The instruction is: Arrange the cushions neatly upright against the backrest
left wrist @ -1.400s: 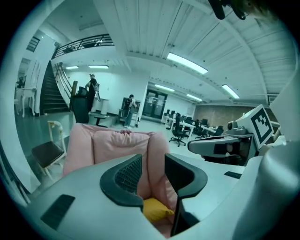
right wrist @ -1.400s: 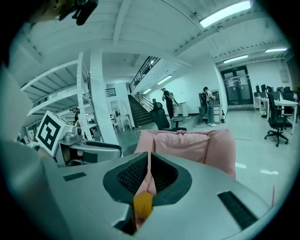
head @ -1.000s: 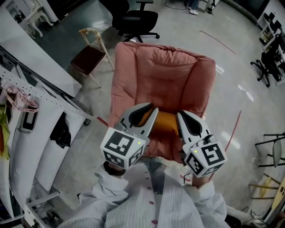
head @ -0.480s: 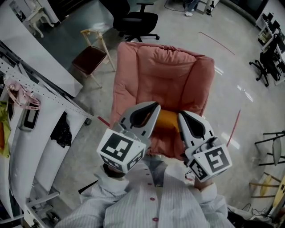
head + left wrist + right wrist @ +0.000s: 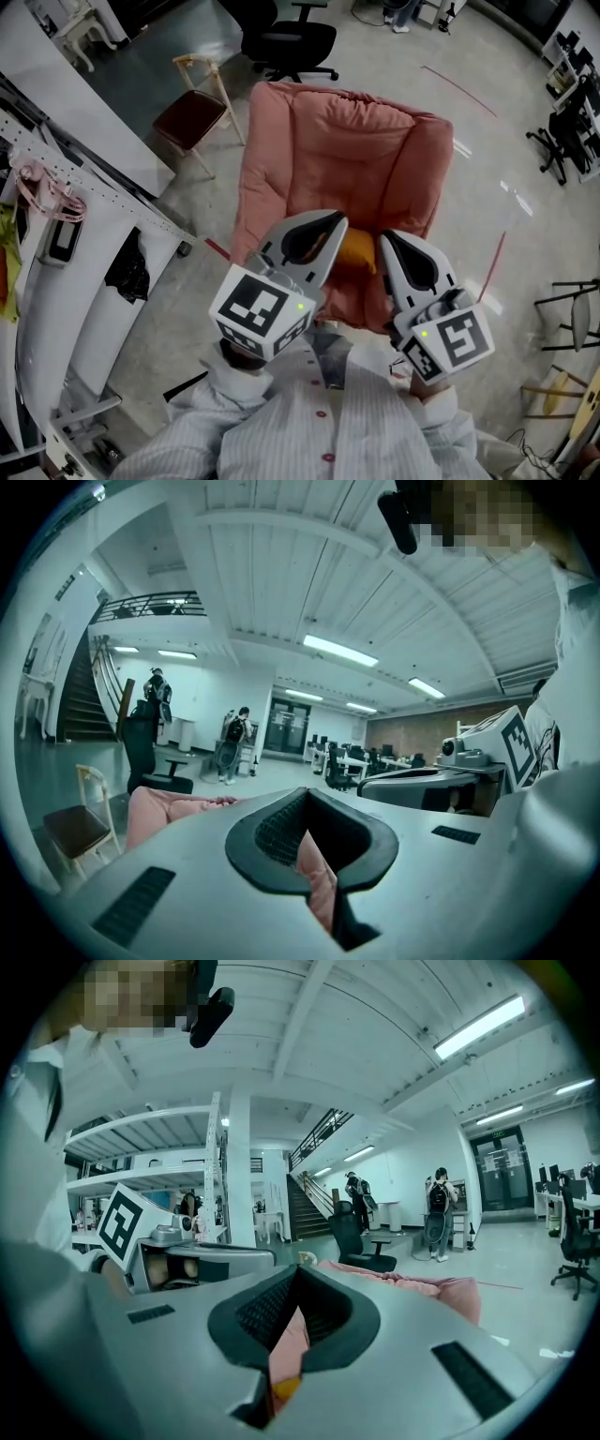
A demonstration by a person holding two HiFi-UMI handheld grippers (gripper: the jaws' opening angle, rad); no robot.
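- A wide hall with a glossy grey floor (image 5: 525, 141). A black office chair (image 5: 291, 42) and a wooden chair with a dark red seat (image 5: 192, 117) stand behind a pink armchair (image 5: 347, 141). A white rack (image 5: 84, 281) runs along the left.
- The left gripper (image 5: 334, 225) has its jaws closed together. Its own view shows only a thin slit between them, with pink cloth visible through it.
- The right gripper (image 5: 385, 238) is closed the same way. Pink and a bit of orange show through the slit in its view.
- Whether either gripper pinches any fabric cannot be made out.
- The orange cushion (image 5: 359, 248) sits over the front of the seat, between the two gripper tips and mostly covered by them. It is well clear of the backrest.
- The armchair is soft, quilted and puffy, with rounded arms and creased padding. The cushion is smooth and plump.
- The grippers are grey plastic shells with dark ribbed hollows. Each carries a cube with black and white square markers.
- A striped shirt (image 5: 319, 431) fills the lower edge.
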